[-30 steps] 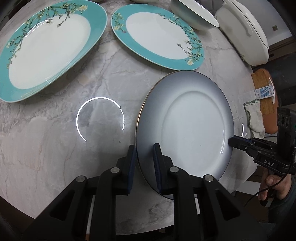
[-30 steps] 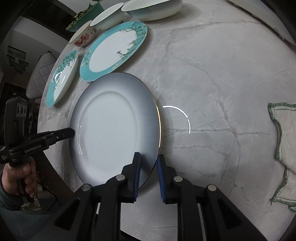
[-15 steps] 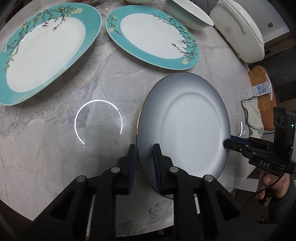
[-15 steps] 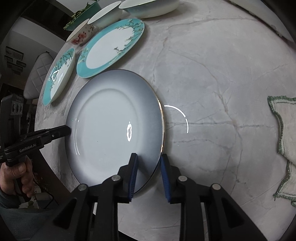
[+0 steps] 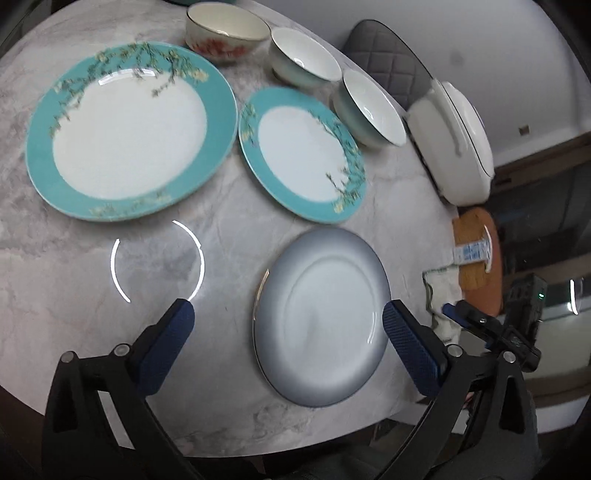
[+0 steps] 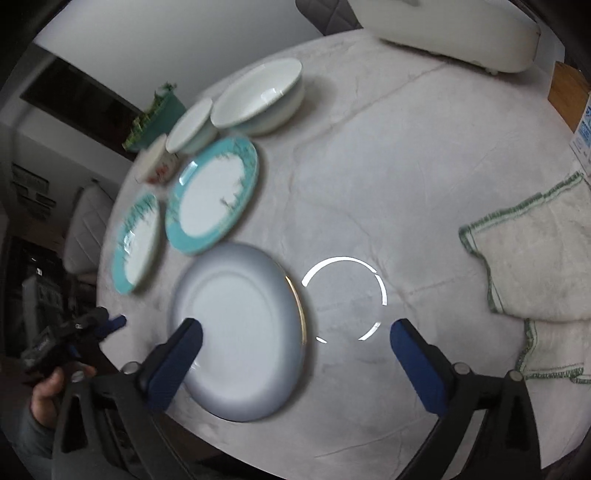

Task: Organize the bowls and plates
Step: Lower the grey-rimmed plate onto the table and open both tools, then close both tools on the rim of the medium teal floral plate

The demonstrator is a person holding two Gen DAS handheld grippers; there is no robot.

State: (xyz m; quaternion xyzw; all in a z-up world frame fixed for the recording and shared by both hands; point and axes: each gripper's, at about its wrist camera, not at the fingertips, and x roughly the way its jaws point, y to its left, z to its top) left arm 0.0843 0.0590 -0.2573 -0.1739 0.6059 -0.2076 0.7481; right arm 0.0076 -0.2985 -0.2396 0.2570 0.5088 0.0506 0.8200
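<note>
The landmark is the round grey-shaded plate with a thin gilt rim (image 5: 321, 325), lying flat on the pale marbled stone table (image 5: 236, 206) near its front edge, gripped by nothing; far left of it and further back lies the large turquoise-rimmed plate with a blossom-branch pattern (image 5: 129, 133); behind the grey plate, close but not touching, lies the smaller turquoise-rimmed plate of the same pattern (image 5: 301, 155); beyond these stands a row of three bowls, the cream bowl with a red flower print (image 5: 225, 33) at the left, then a white bowl with a pale green outside (image 5: 303, 59), then a second bowl of that kind (image 5: 369, 109); right of the grey plate and further back rests a long white lidded casserole dish (image 5: 456, 144); to the grey plate's right, at the table's edge, lies a white cloth with green stitched borders (image 6: 535, 258); the left gripper (image 5: 284, 332) hangs above the grey plate's left side, its jaws opening and spread wide, blue pads clear of the rim; the right gripper (image 6: 295, 343) hangs over the plate's right side, its jaws likewise opening wide and pressing on nothing, one pad above the plate and the other above bare table.
</note>
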